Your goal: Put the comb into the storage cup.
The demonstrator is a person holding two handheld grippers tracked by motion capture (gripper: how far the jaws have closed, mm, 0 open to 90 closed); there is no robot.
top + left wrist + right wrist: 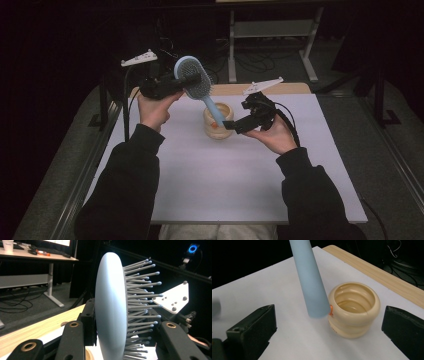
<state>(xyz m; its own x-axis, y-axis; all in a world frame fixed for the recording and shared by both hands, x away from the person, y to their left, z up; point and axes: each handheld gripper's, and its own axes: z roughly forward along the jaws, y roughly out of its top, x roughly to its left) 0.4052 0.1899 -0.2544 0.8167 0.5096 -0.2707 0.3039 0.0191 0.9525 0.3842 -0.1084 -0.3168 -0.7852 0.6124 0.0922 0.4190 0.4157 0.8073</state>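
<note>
Left gripper (192,80) raised above the far left of the white surface (225,185), jaws closed on the oval head of a pale blue hairbrush (195,76); in the left gripper view the brush head (111,312) stands edge-on between the two black jaws, smooth back toward one jaw, grey ball-tipped bristles (141,290) toward the other, both pressed against it. Brush tilted, handle (214,109) slanting down and toward the person, its end just above and beside the rim of a cream ribbed cup (218,122) near the middle of the surface. Right gripper (231,126) held low at the cup's right, jaws spread wide and gripping nothing; in the right gripper view the blue handle (310,282) comes down between the two open jaws, its blunt end hanging just left of the cup (353,308), with a small orange mark (331,310) on the cup's wall beside it; contact between handle and cup cannot be told. Cup upright, hollow showing inside. Wooden edge (374,270) of the surface beyond the white sheet. Dark sleeves (125,185) entering from the bottom of the high view.
</note>
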